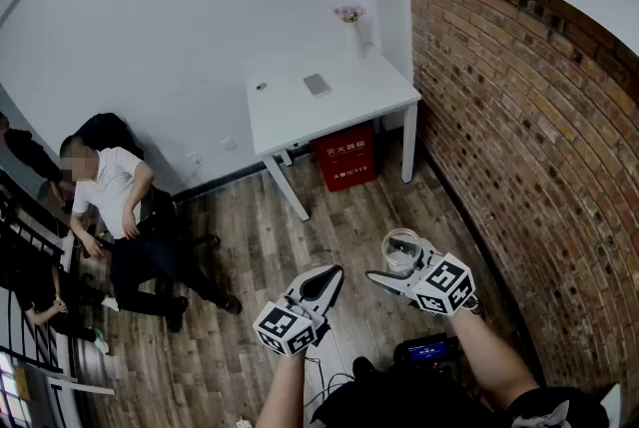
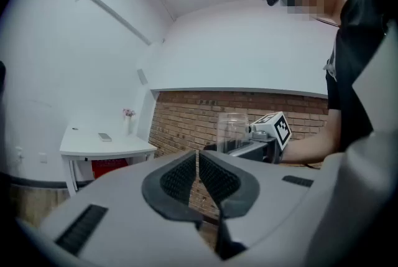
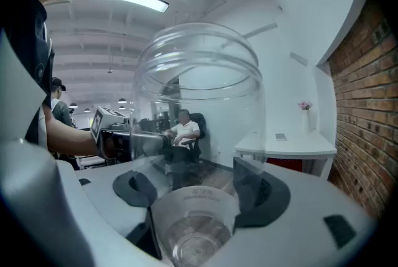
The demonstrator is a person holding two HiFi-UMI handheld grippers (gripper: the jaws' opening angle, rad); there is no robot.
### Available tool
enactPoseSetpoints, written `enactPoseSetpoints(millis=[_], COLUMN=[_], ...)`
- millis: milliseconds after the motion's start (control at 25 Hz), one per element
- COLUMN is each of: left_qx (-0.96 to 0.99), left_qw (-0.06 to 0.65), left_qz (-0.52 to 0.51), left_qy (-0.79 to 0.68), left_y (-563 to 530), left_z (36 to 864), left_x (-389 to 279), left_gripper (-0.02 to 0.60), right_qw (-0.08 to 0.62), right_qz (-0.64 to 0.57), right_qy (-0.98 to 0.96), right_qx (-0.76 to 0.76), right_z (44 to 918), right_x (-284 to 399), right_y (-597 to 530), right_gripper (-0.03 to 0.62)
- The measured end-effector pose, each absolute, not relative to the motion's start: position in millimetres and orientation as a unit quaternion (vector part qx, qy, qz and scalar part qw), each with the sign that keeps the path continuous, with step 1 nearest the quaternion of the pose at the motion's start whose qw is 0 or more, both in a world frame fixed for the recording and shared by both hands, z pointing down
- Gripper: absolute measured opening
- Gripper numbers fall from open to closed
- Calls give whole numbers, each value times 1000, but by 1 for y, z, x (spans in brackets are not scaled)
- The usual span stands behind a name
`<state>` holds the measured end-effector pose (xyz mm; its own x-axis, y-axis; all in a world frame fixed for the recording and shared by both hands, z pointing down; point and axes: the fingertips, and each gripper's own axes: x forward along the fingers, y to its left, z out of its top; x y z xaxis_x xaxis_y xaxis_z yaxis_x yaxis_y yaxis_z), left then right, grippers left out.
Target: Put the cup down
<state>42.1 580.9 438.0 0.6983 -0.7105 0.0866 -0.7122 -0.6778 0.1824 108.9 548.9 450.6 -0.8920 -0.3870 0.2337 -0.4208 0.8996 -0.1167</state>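
A clear plastic cup [image 1: 402,249] stands upright in my right gripper [image 1: 396,268], held in the air over the wooden floor. In the right gripper view the cup [image 3: 196,135] fills the middle, its base between the two dark pads, and my right gripper [image 3: 199,194] is shut on it. My left gripper [image 1: 325,286] hovers just left of it, level, with its pads almost touching and nothing between them. The left gripper view shows my left gripper [image 2: 198,175] shut, with the cup [image 2: 232,130] and the right gripper's marker cube [image 2: 274,128] beyond it.
A white table [image 1: 344,117] stands ahead against the white wall, bearing a small flat device [image 1: 317,84] and a vase of flowers [image 1: 351,20], with a red box [image 1: 344,157] beneath. A brick wall [image 1: 529,137] runs along the right. A person [image 1: 120,207] sits at the left.
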Motion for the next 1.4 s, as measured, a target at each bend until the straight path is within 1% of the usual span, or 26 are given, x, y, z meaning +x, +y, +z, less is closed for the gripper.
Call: enactPoseSetpoints(millis=[640, 920, 1400], left_qx=[913, 911, 897], left_qw=[113, 123, 130], left_qz=[8, 7, 4], left_qy=[-392, -393, -422], left_y=[564, 556, 525], left_z=[439, 444, 449], left_x=[45, 56, 76], left_gripper=[6, 6, 6], right_qw=[108, 109, 104], right_qz=[100, 107, 124], right_qy=[-968, -968, -967], right_qx=[202, 200, 195], right_z=[456, 460, 478], right_x=[106, 119, 160], right_y=[538, 529, 495], right_gripper=[359, 359, 359])
